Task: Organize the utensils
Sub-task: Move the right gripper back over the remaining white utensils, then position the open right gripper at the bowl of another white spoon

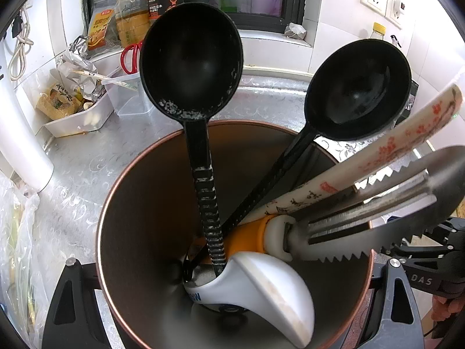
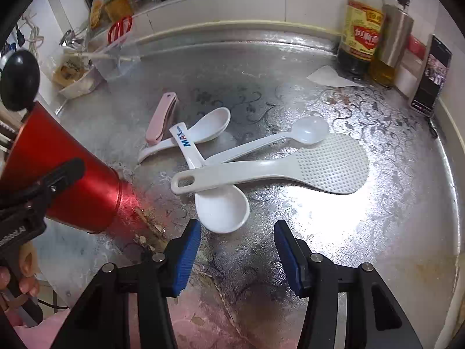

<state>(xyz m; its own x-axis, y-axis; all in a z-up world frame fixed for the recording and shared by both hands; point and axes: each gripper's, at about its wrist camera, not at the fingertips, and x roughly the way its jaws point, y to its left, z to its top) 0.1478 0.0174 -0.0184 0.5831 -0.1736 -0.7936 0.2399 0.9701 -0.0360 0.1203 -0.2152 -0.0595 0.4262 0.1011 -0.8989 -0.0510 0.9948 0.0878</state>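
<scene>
My left gripper (image 1: 232, 305) is shut on the red metal cup (image 2: 64, 180), whose brown inside (image 1: 151, 218) fills the left wrist view. In it stand two black ladles (image 1: 191, 61), a white patterned handle (image 1: 377, 154), metal tongs (image 1: 392, 203) and a white spoon (image 1: 267, 290). My right gripper (image 2: 237, 250) is open and empty, just above the counter near a white MAX spoon (image 2: 222, 206). A white rice paddle (image 2: 290, 165), a translucent spoon (image 2: 308, 132), another white spoon (image 2: 203, 129) and a pink folded tool (image 2: 161, 117) lie beyond it.
A soy sauce bottle (image 2: 363, 29), a steel oil dispenser (image 2: 392, 43) and a phone (image 2: 433, 75) stand at the back right. Clear tubs with clutter (image 2: 75, 78), red scissors (image 2: 119, 29) and jars (image 1: 130, 14) are at the back left. Foil covers the counter (image 2: 377, 218).
</scene>
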